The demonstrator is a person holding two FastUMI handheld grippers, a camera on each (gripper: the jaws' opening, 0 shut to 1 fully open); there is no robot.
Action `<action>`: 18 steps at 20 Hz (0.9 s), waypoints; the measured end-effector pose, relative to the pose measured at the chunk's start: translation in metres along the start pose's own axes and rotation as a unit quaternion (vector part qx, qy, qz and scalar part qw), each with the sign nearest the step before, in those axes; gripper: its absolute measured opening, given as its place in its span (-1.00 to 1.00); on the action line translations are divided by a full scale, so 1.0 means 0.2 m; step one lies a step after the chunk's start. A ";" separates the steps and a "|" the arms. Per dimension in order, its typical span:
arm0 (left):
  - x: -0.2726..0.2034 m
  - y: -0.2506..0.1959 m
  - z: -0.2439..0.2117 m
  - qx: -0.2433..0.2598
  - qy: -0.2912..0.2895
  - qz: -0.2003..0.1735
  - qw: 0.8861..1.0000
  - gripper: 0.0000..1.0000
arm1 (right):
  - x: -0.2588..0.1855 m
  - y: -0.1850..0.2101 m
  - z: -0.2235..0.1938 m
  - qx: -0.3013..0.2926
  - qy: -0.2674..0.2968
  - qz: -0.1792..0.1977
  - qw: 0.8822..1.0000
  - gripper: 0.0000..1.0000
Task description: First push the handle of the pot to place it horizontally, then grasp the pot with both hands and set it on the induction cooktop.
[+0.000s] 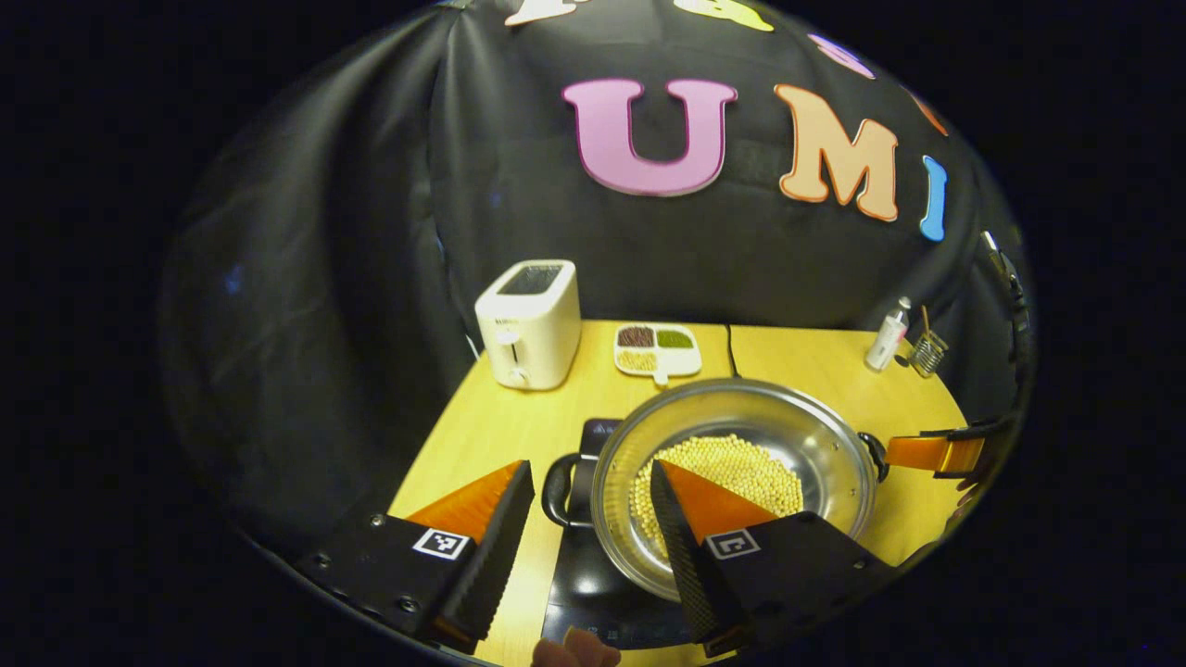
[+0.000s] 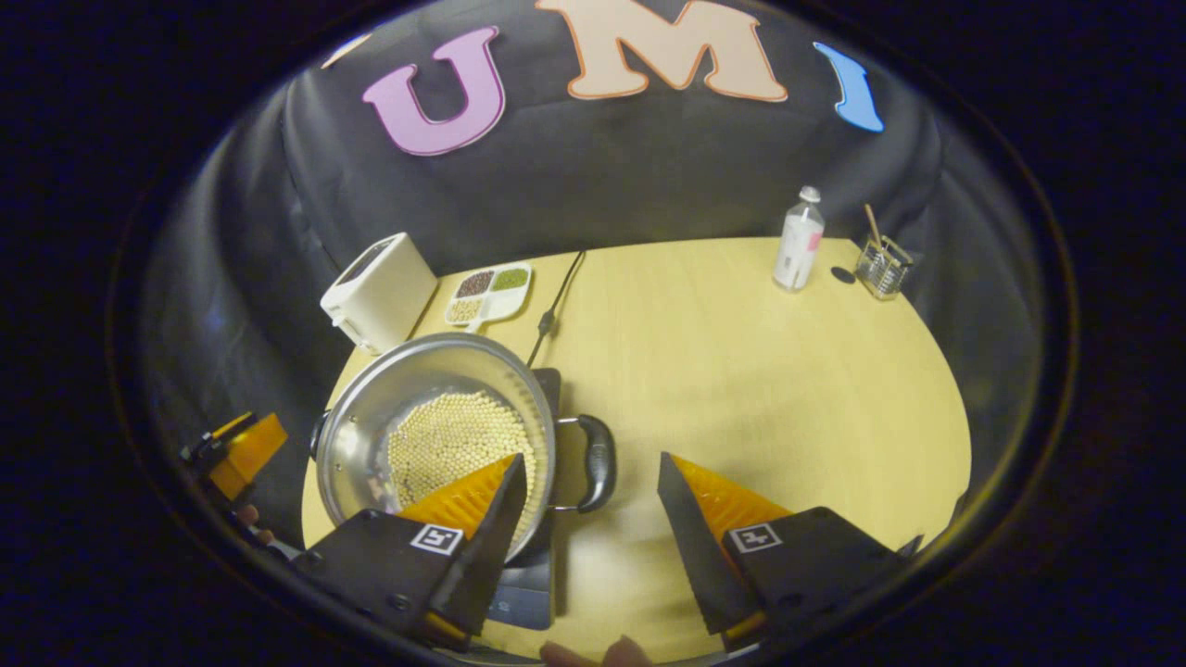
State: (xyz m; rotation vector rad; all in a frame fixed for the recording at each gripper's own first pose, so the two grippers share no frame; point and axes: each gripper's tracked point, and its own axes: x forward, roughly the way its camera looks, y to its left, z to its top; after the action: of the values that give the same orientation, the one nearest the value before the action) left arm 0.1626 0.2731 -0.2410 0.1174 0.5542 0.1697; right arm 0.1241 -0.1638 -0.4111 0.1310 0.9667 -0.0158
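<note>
Pot (image 1: 741,463) with yellow beans sits on the induction cooktop (image 1: 593,574), lower centre of the left gripper view. Left gripper (image 1: 593,500) jaws wide apart, straddling the pot's left handle (image 1: 561,491), no contact. In the right gripper view the pot (image 2: 435,426) is lower left; right gripper (image 2: 593,491) also wide open around the other handle (image 2: 598,463), gripping nothing. Toaster (image 2: 375,292) and divided bean dish (image 2: 486,292) behind, bottle (image 2: 799,241) upper right.

Shiny silver metal pot (image 2: 435,408) with smooth black handles, glossy black cooktop (image 1: 593,579) like glass, pale smooth wood counter (image 2: 741,371), smooth white plastic toaster (image 1: 528,324), clear plastic bottle (image 2: 799,241), soft matt black cloth wall (image 1: 352,232)
</note>
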 end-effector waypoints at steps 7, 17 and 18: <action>-0.47 -0.59 0.25 -0.007 -0.081 -0.010 0.997 0.70 | -0.30 -0.49 0.09 -0.041 -0.077 0.021 0.996 0.87; -1.05 -1.15 0.72 -0.007 -0.227 -0.051 0.973 0.71 | -0.97 -0.71 0.57 -0.036 -0.269 0.028 0.962 0.87; -1.08 -1.15 0.76 -0.013 -0.236 -0.052 0.970 0.72 | -1.04 -0.69 0.63 -0.039 -0.287 0.029 0.957 0.87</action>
State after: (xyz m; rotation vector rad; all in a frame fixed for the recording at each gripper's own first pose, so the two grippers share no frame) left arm 0.0917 -0.0033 -0.0385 0.0984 0.0813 0.0428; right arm 0.0997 -0.3251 -0.1831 0.0746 0.3809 0.0381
